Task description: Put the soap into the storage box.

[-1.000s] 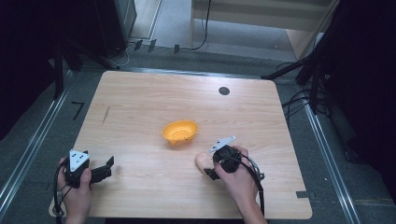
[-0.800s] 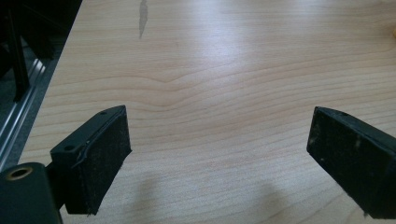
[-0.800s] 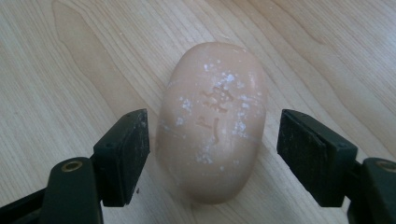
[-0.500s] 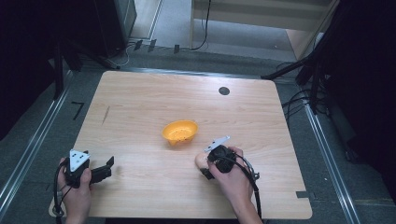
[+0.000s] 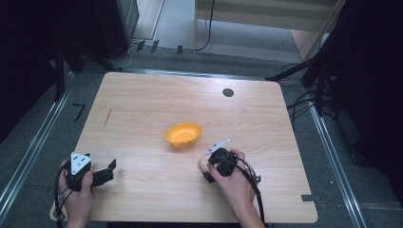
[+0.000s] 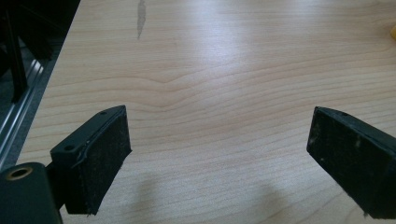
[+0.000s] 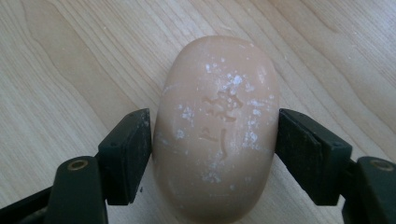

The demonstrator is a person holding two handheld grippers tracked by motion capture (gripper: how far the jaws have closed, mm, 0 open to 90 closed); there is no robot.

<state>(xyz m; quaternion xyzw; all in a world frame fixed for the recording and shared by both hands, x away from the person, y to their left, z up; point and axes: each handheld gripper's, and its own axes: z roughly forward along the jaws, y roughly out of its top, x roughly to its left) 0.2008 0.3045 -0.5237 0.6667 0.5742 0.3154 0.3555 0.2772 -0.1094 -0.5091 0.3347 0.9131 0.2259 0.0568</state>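
Right gripper (image 7: pixel 215 140) jaws just closing, now pinching soap bar (image 7: pixel 215 126) | left gripper (image 6: pixel 219 154) spread, idle

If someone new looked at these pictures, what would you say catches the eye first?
Most striking is the pale peach oval soap bar with a stamped mark, clamped between the black jaws of the right gripper, whose jaws have just been closing on it, near the front of the light wooden table. Next comes the bright orange perforated plastic dish at the table's middle. The left gripper stands open over bare wood.
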